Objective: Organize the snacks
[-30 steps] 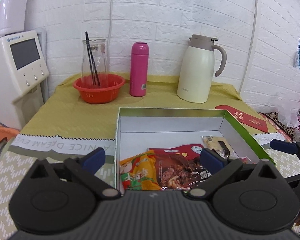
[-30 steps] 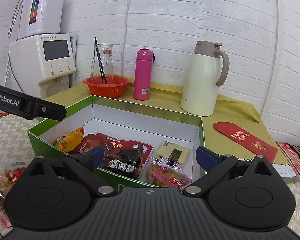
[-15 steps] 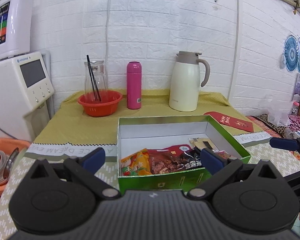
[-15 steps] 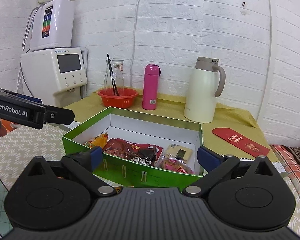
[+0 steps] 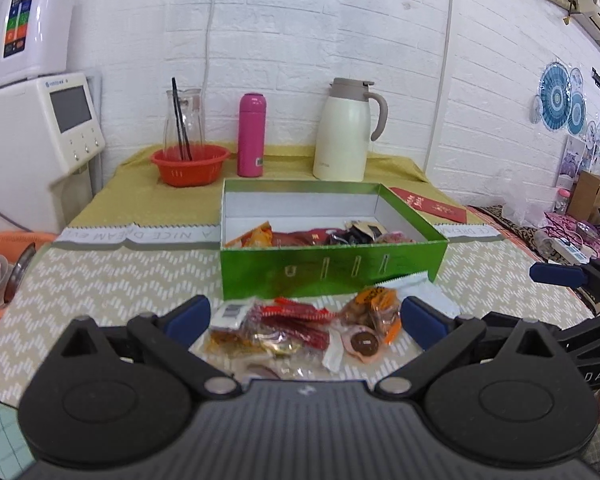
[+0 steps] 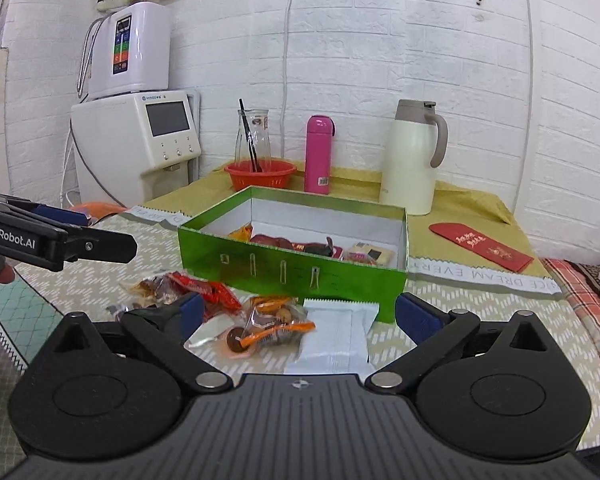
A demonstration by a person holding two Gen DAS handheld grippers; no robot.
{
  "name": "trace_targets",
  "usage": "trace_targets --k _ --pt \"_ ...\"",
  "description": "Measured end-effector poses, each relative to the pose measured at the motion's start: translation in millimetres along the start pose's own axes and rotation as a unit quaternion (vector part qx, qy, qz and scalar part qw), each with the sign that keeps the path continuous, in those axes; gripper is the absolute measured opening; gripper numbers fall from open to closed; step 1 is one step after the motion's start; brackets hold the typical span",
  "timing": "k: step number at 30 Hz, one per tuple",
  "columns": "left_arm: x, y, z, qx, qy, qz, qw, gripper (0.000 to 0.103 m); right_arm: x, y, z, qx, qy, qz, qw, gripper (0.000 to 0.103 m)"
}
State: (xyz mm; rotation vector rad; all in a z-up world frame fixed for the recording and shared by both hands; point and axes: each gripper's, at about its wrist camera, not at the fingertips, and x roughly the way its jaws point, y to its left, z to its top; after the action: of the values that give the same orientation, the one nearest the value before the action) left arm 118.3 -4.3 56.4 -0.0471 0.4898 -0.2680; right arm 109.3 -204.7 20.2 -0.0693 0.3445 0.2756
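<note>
Both tools hang spread wide and grasp nothing: the left gripper (image 5: 304, 316) fills the bottom of its own view with blue fingertips (image 5: 188, 314) well apart, and the right gripper (image 6: 298, 312) sits likewise at the bottom of its view, also released. Between the left one's tips, low in the centre of the frame, lies a heap of loose snack packets (image 5: 296, 332) on the patterned tablecloth (image 5: 100, 280): red wrappers, clear ones, an orange-trimmed pack (image 5: 374, 312). A white sachet (image 6: 334, 336) lies just beside them, touching the front wall of the green box (image 5: 332, 268), which stands mid-frame with its lid off. Inside the box, along its near wall, rest several packets (image 5: 320, 236), red, orange and dark. Behind it, in the upper half of the frame, stand a red basket (image 5: 190, 162) with a glass carafe (image 5: 182, 120) in it, a pink bottle (image 5: 252, 134) and a cream thermos jug (image 5: 346, 130). A red envelope (image 5: 428, 204) lies to the right of the box. At the left edge is a white water dispenser (image 5: 32, 128)
</note>
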Motion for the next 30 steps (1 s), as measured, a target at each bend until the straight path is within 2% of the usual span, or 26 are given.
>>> trace_targets --k 2,4,7,14,19,22,25,30 --pt "0 3 -14 -0.013 0.011 -0.007 0.9998 0.101 -1 0 -12 -0.004 0.008 0.006 1.0 0.103" --pt "-1 4 -27 -0.019 0.02 -0.006 0.9996 0.101 -2 1 -23 -0.011 -0.003 0.009 1.0 0.103" --pt "-4 6 -42 -0.017 0.025 0.004 0.9995 0.101 7 4 -30 -0.029 0.024 0.01 0.999 0.103" --pt "-9 26 -66 -0.076 0.036 0.005 0.9964 0.101 49 2 -36 -0.031 0.074 -0.038 0.996 0.103" --pt "-13 32 -71 -0.086 0.039 -0.004 0.9955 0.101 87 -4 -34 -0.027 0.089 -0.072 0.993 0.103" --pt "-15 34 -69 -0.088 0.037 -0.01 0.9954 0.101 100 -15 -34 -0.013 0.102 -0.068 0.992 0.103" --pt "-14 31 -70 -0.074 0.042 -0.031 0.9959 0.101 89 -23 -36 0.014 0.109 -0.055 0.992 0.1" --pt "-3 16 -69 -0.066 0.061 -0.075 0.9932 0.101 37 -16 -55 -0.019 0.114 -0.008 0.993 0.099"
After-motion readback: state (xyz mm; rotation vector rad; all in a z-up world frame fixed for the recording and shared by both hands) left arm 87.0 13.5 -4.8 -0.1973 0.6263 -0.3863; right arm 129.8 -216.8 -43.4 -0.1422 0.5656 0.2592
